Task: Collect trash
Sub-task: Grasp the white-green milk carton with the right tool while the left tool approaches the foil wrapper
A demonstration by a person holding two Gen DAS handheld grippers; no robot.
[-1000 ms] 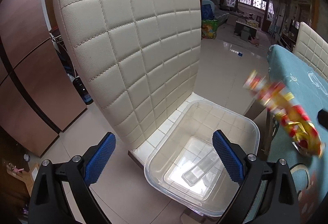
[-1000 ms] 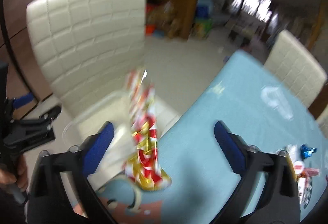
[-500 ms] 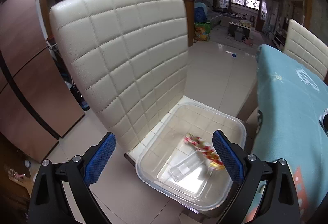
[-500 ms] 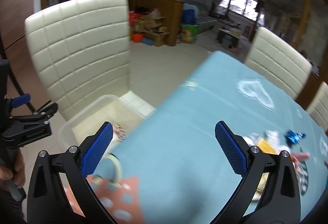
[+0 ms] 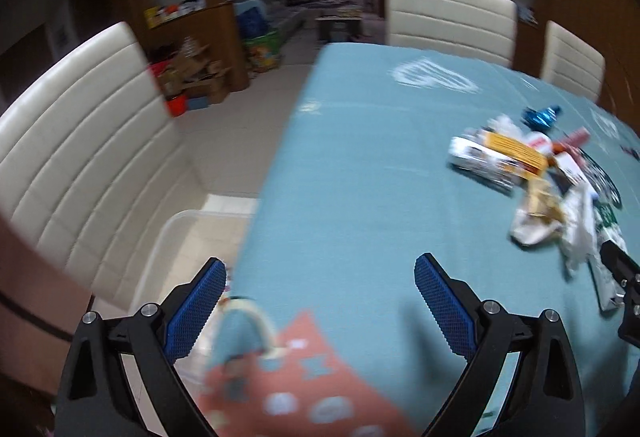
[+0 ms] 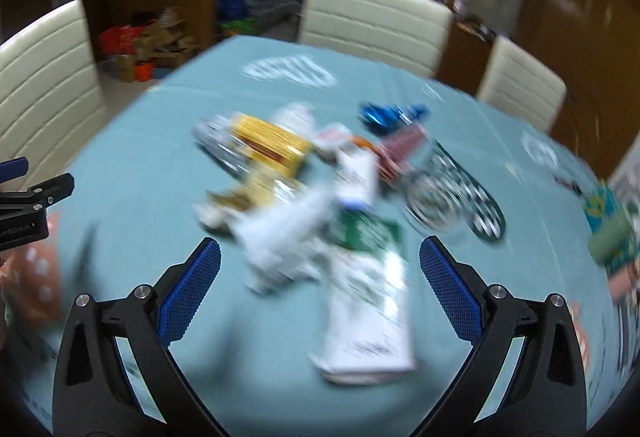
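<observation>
A blurred pile of trash (image 6: 320,189) lies on the teal tablecloth (image 5: 360,177): a long white and green packet (image 6: 368,297), a yellow packet (image 6: 268,141), crumpled white paper (image 6: 288,237) and a blue foil wrapper (image 6: 392,113). My right gripper (image 6: 320,253) is open just above the near end of the pile, holding nothing. My left gripper (image 5: 320,273) is open over the table's left edge, also holding nothing. The same trash pile (image 5: 540,173) shows at its right. The clear plastic bin (image 5: 176,233) sits low on the left, on a chair seat, mostly hidden by the table.
Cream padded chairs (image 5: 80,141) stand around the table, two at the far side (image 6: 376,21). A round wire trivet (image 6: 452,193) lies right of the pile. A colourful object (image 6: 612,233) sits at the right edge. The left gripper's tip (image 6: 36,197) shows at the far left.
The red and yellow wrapper dropped into the clear bin. Both grippers then swung right from the chair and bin toward the table. The right one now hangs over the trash pile.
</observation>
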